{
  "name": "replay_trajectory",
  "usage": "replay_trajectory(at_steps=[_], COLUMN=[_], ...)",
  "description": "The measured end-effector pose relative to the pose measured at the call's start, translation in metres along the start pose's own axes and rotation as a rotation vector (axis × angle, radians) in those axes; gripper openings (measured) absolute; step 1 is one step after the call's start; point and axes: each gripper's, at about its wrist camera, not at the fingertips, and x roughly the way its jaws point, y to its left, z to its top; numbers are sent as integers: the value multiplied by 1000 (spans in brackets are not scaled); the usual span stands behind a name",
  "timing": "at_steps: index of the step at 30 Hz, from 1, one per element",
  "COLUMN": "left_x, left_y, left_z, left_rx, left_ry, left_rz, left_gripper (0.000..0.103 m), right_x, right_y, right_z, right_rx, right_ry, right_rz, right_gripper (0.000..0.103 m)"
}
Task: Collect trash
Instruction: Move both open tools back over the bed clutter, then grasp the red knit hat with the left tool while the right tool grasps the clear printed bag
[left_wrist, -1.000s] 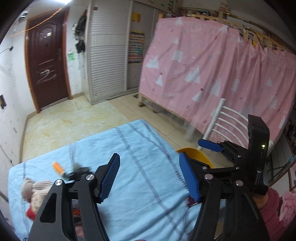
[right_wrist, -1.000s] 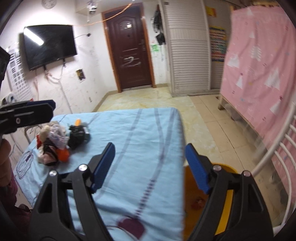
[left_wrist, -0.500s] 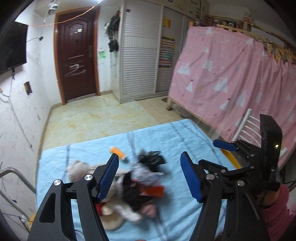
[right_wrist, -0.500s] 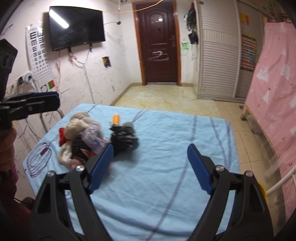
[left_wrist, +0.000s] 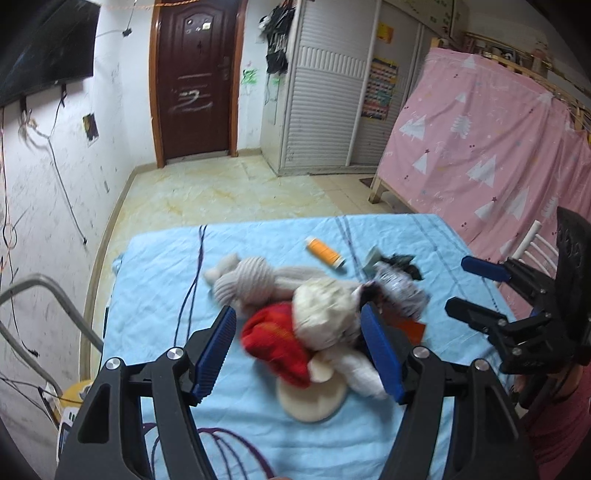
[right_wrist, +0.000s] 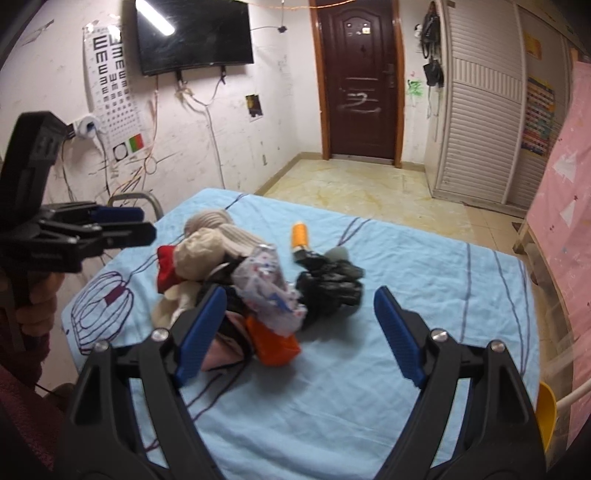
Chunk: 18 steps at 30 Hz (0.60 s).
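Observation:
A heap of items lies on the light blue cloth (right_wrist: 424, 280): a crumpled black plastic bag (right_wrist: 330, 286), a patterned clear wrapper (right_wrist: 267, 284), an orange packet (right_wrist: 275, 343), an orange tube (right_wrist: 298, 236) and plush toys with a red part (left_wrist: 306, 317). The tube (left_wrist: 325, 253) and wrapper (left_wrist: 400, 291) also show in the left wrist view. My left gripper (left_wrist: 299, 354) is open and empty, above the plush toys. My right gripper (right_wrist: 295, 328) is open and empty, just short of the wrapper and black bag.
A yellow bin (right_wrist: 546, 413) sits at the cloth's right edge. A pink curtain (left_wrist: 491, 155) hangs on the right, with a white chair rail (left_wrist: 532, 236) before it. A metal frame (left_wrist: 33, 314) stands left of the table. A dark door (right_wrist: 360, 81) and a wall TV (right_wrist: 194, 35) lie beyond.
Both grippers swung left from the yellow bin side toward the heap. The heap now sits between each gripper's open fingers, larger and closer in both views.

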Motion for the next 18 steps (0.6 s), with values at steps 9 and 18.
replay_trajectory(at_steps=[9, 18], left_x=[24, 51], left_y=[29, 22], left_z=[-20, -22], left_rx=[-63, -68], left_ry=[84, 121], left_rz=[-38, -148], left_gripper=[62, 54], right_x=[18, 29], right_y=[15, 23], right_z=[5, 6], right_rx=[-26, -52], right_ry=[24, 40], right_rz=[34, 39], right_gripper=[79, 79])
